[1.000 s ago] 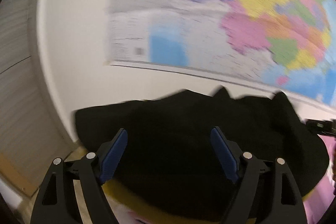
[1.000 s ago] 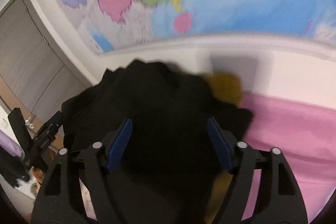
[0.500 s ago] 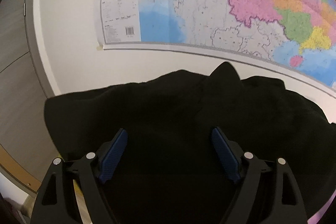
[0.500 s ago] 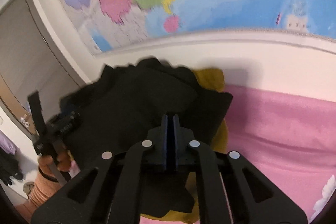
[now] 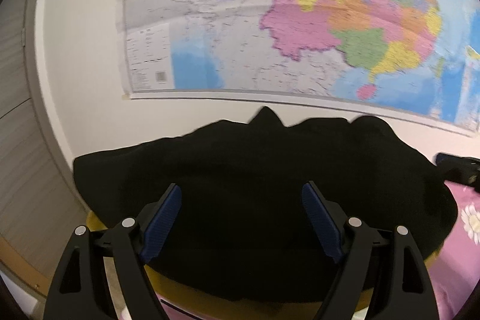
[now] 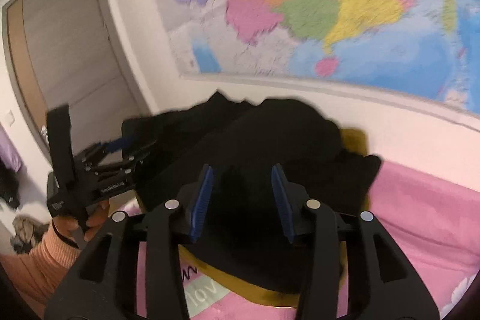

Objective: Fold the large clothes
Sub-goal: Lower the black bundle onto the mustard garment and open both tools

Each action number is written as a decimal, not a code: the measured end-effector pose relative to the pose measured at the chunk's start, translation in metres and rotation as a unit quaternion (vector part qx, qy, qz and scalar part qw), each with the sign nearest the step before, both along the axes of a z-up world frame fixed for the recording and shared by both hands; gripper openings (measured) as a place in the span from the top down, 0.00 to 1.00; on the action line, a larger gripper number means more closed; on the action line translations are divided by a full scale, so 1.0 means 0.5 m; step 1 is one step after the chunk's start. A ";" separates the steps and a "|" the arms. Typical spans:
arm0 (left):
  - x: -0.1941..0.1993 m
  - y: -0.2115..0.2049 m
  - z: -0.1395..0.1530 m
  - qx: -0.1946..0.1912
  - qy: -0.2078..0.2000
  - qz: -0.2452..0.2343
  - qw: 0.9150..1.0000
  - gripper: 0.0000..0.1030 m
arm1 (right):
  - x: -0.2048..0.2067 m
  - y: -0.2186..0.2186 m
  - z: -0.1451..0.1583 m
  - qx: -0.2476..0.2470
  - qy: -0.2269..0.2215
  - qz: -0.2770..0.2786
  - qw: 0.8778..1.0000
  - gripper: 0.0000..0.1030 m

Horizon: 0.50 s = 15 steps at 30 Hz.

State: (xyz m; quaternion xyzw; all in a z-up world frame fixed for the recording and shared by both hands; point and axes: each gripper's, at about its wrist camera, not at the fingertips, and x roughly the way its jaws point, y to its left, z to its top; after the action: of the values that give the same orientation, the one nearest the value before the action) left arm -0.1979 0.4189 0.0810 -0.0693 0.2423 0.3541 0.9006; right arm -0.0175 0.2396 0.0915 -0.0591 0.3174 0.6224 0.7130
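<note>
The black garment (image 5: 264, 188) lay heaped on a yellow cushion (image 6: 354, 137) against the far wall, looking soft, limp and likely to sag, best pinched at an edge, while the left gripper (image 5: 241, 213) and right gripper (image 6: 241, 201) both stood spread, holding nothing.

Wall map (image 5: 300, 20) above pink bedding (image 6: 420, 215), grey door (image 6: 75, 50)

The left hand-held gripper (image 5: 241, 218) has matte black plastic arms with triangular cut-outs, silver round screws and ribbed blue pads (image 5: 162, 222). The right hand-held gripper (image 6: 241, 200) matches it. Behind the left one: a bare-skinned hand (image 6: 93, 222), orange ribbed sleeve (image 6: 36, 263).
</note>
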 end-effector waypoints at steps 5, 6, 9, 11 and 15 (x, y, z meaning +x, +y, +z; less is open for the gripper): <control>0.032 0.033 -0.052 -0.060 0.022 -0.016 0.998 0.18 | 0.028 0.028 -0.053 -0.031 0.027 -0.014 0.999 0.64; 0.034 0.042 -0.061 -0.070 0.022 -0.016 0.997 0.18 | 0.031 0.024 -0.054 -0.028 0.035 -0.014 0.999 0.65; 0.023 0.047 -0.062 -0.076 0.009 -0.014 0.997 0.18 | 0.023 -0.001 -0.039 -0.012 0.026 -0.014 0.999 0.65; 0.007 0.043 -0.051 -0.072 -0.003 -0.010 0.997 0.18 | 0.012 -0.023 -0.026 0.001 0.005 -0.018 1.000 0.62; -0.042 0.068 -0.025 -0.046 -0.027 0.023 0.998 0.17 | 0.002 -0.030 -0.052 -0.029 -0.004 -0.012 1.000 0.57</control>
State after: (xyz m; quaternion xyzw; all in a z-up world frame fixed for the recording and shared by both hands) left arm -0.2188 0.4529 0.0685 -0.1258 0.2324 0.3615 0.8941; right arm -0.0164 0.2244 0.0657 -0.0781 0.3329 0.6042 0.7197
